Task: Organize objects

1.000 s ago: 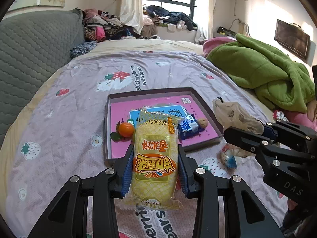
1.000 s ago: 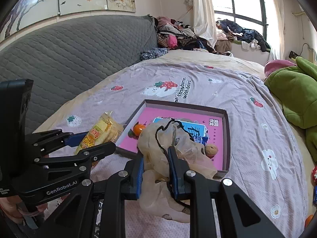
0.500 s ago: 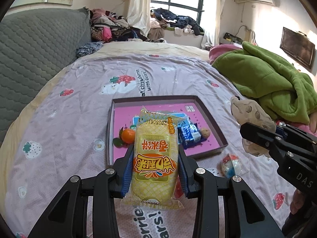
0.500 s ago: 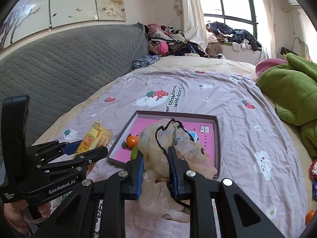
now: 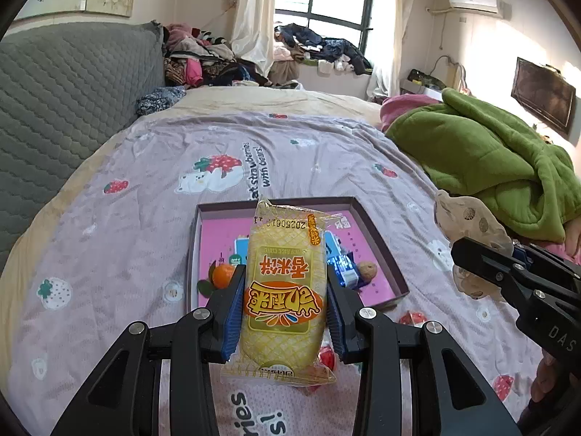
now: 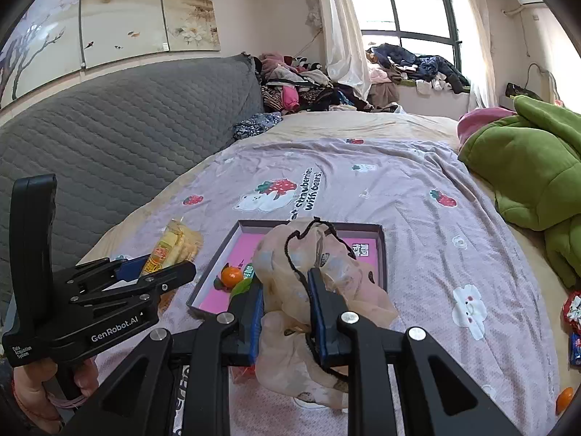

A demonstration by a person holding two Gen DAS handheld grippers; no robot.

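Both hands have lifted off the bed. Left gripper [image 5: 284,303] clenches the snack pack [image 5: 283,290], right gripper [image 6: 285,312] pinches the pouch [image 6: 312,290], above the tray [image 5: 377,234]. Drop-off next, I reckon.

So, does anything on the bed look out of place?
Yes. A small orange and some wrapped snacks lie loose on the bedsheet at its right edge, far from the tray that already holds another orange.
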